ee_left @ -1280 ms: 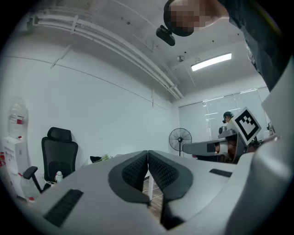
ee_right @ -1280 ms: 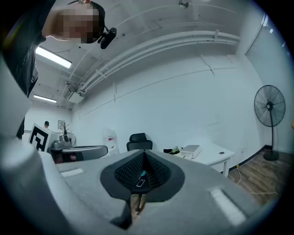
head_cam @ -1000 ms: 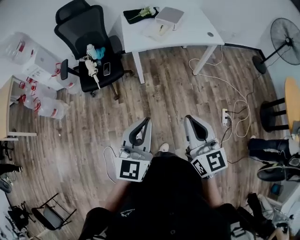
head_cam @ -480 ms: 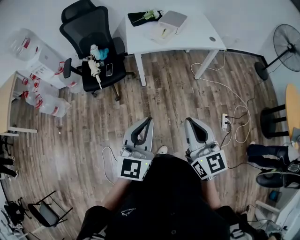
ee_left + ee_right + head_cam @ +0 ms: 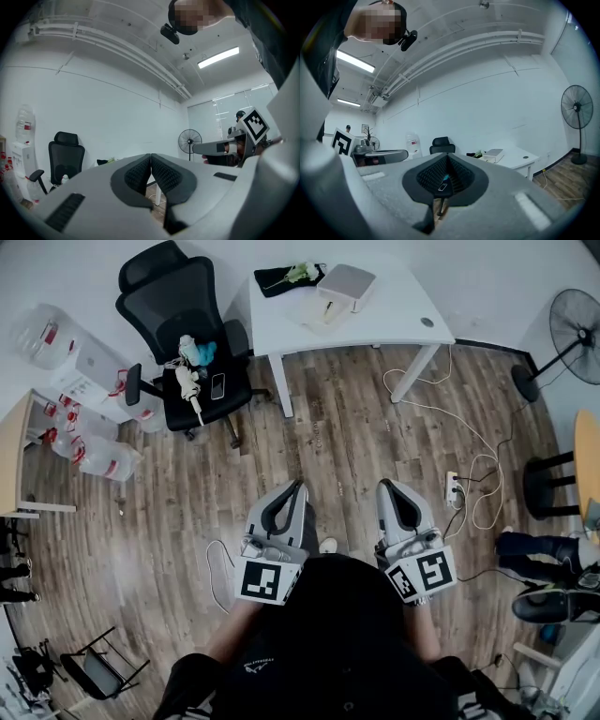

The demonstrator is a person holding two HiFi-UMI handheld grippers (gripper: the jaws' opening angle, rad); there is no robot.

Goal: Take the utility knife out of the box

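Left gripper [image 5: 298, 486] and right gripper [image 5: 384, 486], jaws closed on nothing, hover over the floor [image 5: 328, 427], well apart from the box [image 5: 347, 285] on the desk [image 5: 394, 320], knife unseen; a cluttered chair [image 5: 178, 306] stands beside the desk, and a cable [image 5: 469, 442] trails between.

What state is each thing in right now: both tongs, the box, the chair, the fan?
left tongs: shut, empty.
right tongs: tips together, empty.
box: on the white desk, looks closed, untouched.
office chair: upright, a phone on its seat.
fan: standing; spinning or not, cannot tell.
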